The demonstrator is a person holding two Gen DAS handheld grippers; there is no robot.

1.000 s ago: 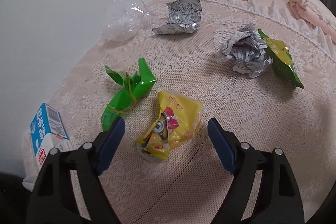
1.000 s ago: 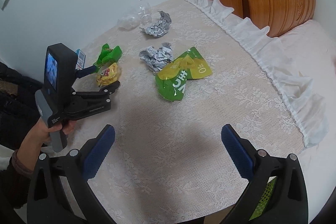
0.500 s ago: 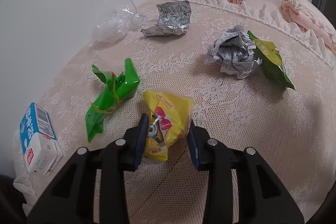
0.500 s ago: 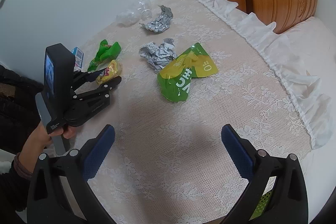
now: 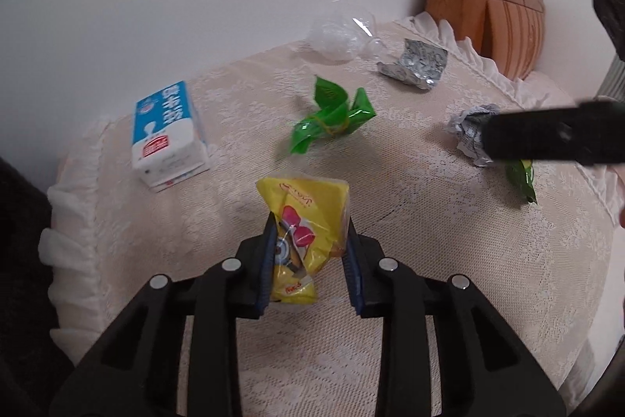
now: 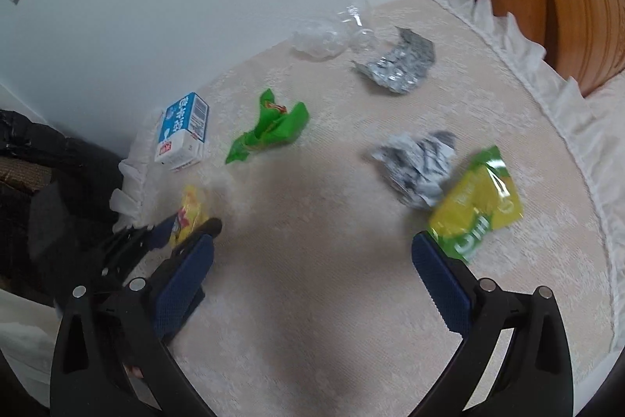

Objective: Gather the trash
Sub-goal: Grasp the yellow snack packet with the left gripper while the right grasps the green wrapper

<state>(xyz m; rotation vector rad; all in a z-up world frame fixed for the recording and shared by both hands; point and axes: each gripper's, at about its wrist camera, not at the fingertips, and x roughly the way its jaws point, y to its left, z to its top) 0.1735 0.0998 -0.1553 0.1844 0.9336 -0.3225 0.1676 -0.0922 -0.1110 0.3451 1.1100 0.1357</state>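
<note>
Lifted off the lace since before, crinkled yellow cartoon snack packet [image 5: 302, 217], left tool [image 5: 308, 262] closing on it.

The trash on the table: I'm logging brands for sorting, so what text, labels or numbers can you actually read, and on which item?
Milk carton: white Korean lettering on blue, red label, barcode; too blurred to quote.
Yellow snack wrapper, gripped in the left gripper: red script, unreadable.
Green-yellow bag: large white characters, blurred.
Crumpled paper: print too small.
</note>
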